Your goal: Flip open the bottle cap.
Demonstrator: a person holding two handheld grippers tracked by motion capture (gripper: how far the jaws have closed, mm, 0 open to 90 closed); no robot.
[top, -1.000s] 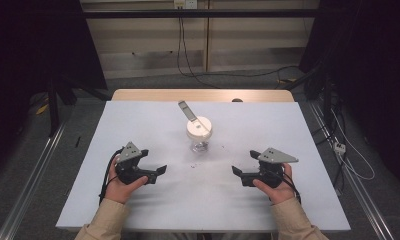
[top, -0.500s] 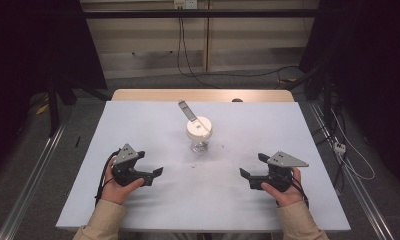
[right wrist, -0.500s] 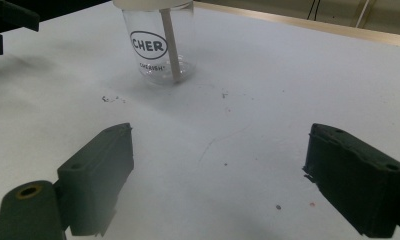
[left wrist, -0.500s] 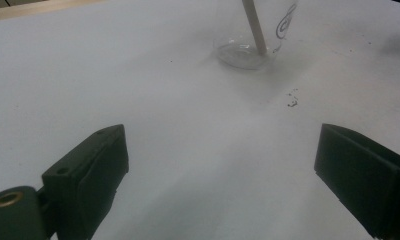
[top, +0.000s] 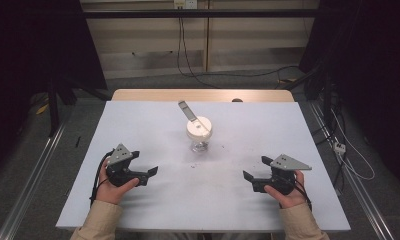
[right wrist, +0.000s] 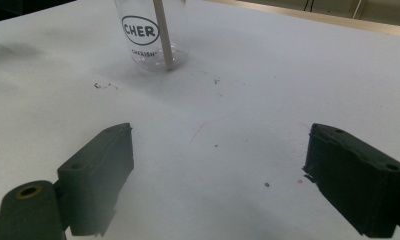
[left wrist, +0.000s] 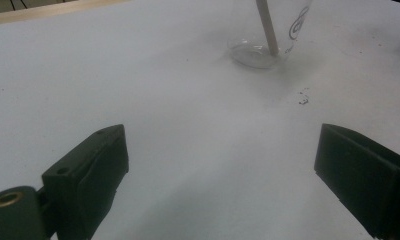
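both tools moved apart | 1 cup [top: 198,133] | 1 straw [top: 188,110] | 2 tools: left tool [top: 147,175], right tool [top: 252,176]

Clear cup [right wrist: 145,37] (black lettering), white table [top: 153,210], black grippers

The left gripper [top: 150,172] was held at seven o'clock, jaws spread wide and pointed toward three o'clock. The right gripper [top: 248,177] was held at five o'clock, jaws parted, pointed toward nine o'clock.
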